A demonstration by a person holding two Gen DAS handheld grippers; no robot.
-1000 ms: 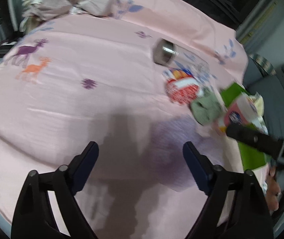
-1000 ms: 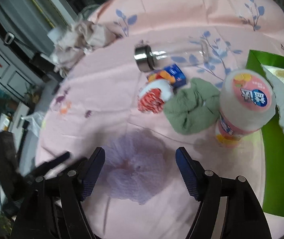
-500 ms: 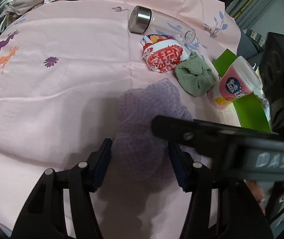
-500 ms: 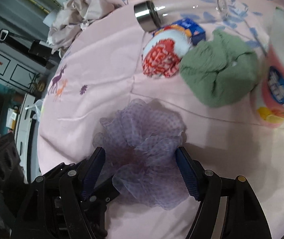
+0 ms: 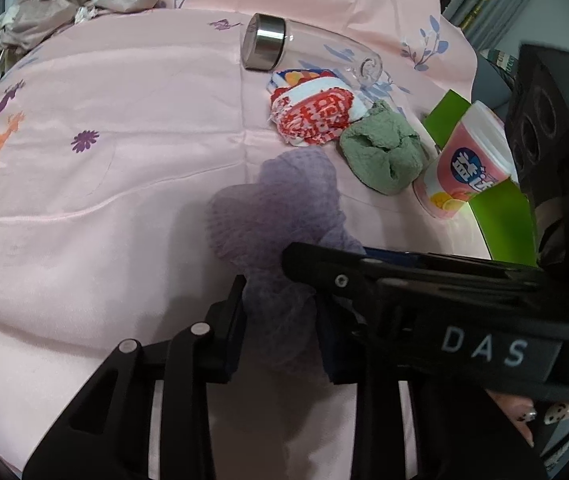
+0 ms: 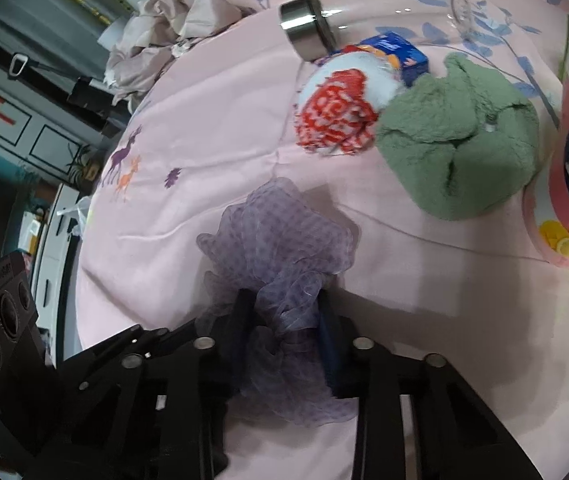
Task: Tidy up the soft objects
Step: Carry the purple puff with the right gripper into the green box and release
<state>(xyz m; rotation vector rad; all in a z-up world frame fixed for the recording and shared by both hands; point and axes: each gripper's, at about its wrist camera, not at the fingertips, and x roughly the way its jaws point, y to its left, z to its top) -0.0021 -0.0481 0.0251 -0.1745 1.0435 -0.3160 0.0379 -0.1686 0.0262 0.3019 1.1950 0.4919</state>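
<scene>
The purple mesh scrunchie (image 6: pixel 280 264) lies bunched on the pink bedsheet (image 5: pixel 104 184), pinched from both sides by the left gripper (image 5: pixel 280 312) and right gripper (image 6: pixel 284 320). At 1 o'clock lie a red-white rolled cloth (image 6: pixel 340 116) and green towel ball (image 6: pixel 460 148); then a pink canister (image 5: pixel 464 164) against a green box (image 5: pixel 504 216), whose contents are hidden, and a glass bottle (image 5: pixel 304 46) lying on its side.

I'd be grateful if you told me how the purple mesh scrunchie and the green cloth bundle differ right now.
The purple mesh scrunchie is sheer and frilly; the green cloth bundle is thick, opaque terry. The scrunchie is pinched by both the right gripper and the left gripper; the bundle lies untouched beside the pink canister. Both rest on the pink bedsheet.
</scene>
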